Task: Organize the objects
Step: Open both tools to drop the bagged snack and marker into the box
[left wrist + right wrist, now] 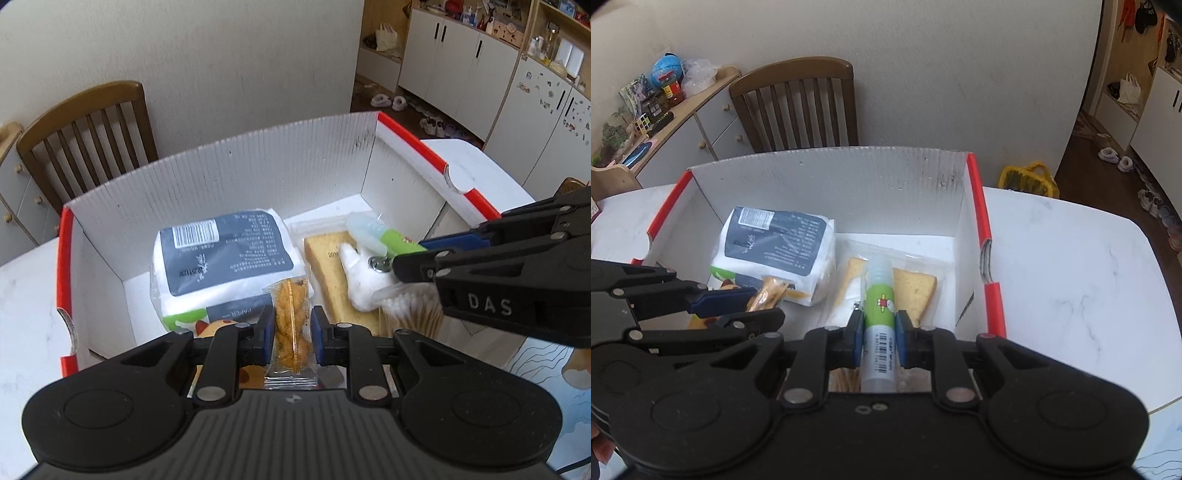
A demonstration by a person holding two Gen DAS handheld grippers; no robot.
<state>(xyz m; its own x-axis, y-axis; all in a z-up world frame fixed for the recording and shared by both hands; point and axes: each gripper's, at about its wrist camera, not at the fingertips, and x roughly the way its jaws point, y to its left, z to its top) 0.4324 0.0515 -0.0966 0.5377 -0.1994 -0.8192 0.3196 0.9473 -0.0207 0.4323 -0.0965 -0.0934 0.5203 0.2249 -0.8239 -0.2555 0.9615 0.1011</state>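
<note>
Packing looks well along: white corrugated box (886, 173) with red rims already holds a tissue pack (775, 247) and bagged toast (919, 291). Left gripper (291, 326) clamps a wrapped orange snack (291, 314), right gripper (877, 338) a green-labelled glue stick (879, 302), both over the box, unreleased.

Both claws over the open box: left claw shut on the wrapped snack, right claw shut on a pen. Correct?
One slip: the right claw is not shut on a pen but on a glue stick with a green label and translucent cap, as the right wrist view shows. The rest holds: left claw is shut on the wrapped snack, both over the open box.
</note>
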